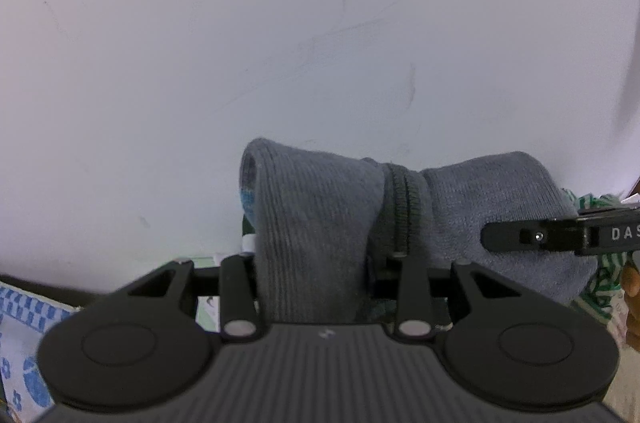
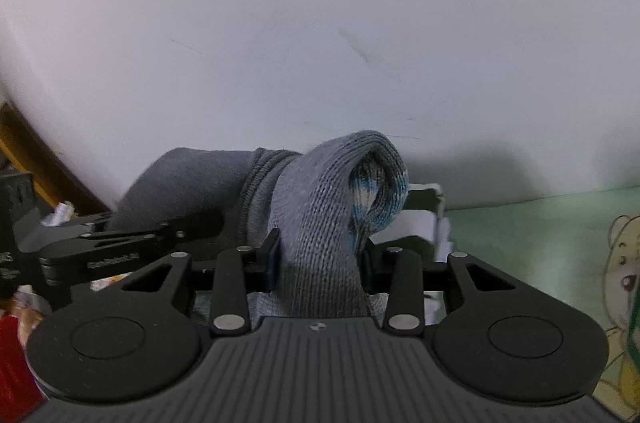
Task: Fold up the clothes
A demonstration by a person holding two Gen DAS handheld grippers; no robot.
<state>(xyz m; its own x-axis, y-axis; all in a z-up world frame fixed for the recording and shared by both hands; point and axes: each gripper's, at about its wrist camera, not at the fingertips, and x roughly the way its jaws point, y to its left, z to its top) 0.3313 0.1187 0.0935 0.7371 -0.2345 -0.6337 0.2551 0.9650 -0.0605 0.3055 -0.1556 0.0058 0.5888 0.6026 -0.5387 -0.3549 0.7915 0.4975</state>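
A grey knitted sock bundle (image 1: 320, 215) hangs in front of a white wall, held up by both grippers. In the left wrist view my left gripper (image 1: 316, 263) is shut on a ribbed grey fold of it. A dark cuff (image 1: 404, 207) wraps the middle, and a bulging end (image 1: 500, 199) lies to the right. The right gripper's black finger (image 1: 520, 235) crosses that end. In the right wrist view my right gripper (image 2: 320, 259) is shut on a looped part of the sock (image 2: 332, 199) with a blue and white inside. The left gripper (image 2: 160, 235) shows at the left.
A white wall (image 1: 280, 23) fills the background. Blue checked cloth (image 1: 24, 307) lies lower left, green striped cloth (image 1: 600, 283) and a hand (image 1: 632, 303) at the right. A green surface with a cartoon bear (image 2: 624, 263), white papers (image 2: 424, 219) and a red object (image 2: 12, 351) sit below.
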